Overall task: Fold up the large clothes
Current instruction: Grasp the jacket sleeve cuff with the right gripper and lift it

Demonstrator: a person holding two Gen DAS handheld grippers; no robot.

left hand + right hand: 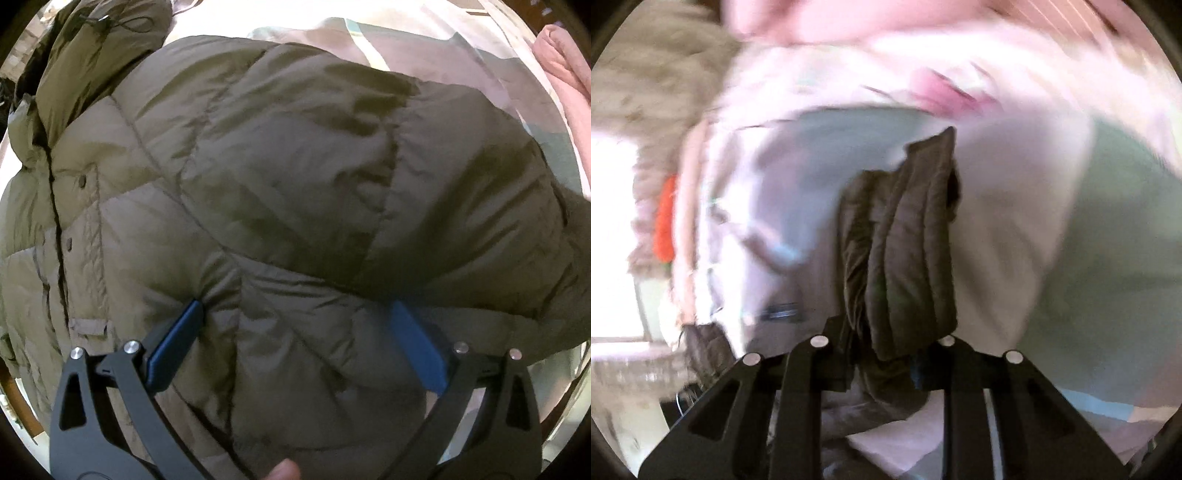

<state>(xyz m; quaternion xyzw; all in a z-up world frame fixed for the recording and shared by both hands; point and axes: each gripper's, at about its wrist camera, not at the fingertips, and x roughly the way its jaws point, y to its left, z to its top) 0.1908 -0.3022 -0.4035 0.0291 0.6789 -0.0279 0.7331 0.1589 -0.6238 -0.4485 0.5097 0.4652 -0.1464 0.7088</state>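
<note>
An olive-green puffer jacket fills the left wrist view, lying front up on the bed with its snap placket at the left and a sleeve folded across the body. My left gripper is open, its blue pads spread wide and pressing down on the jacket's lower part. In the right wrist view my right gripper is shut on a bunched fold of the olive jacket, which stands up between the fingers. That view is blurred by motion.
The jacket lies on a bed cover in pale pink, white and grey-green patches. A pink cloth sits at the right edge. An orange thing shows at the left in the right wrist view.
</note>
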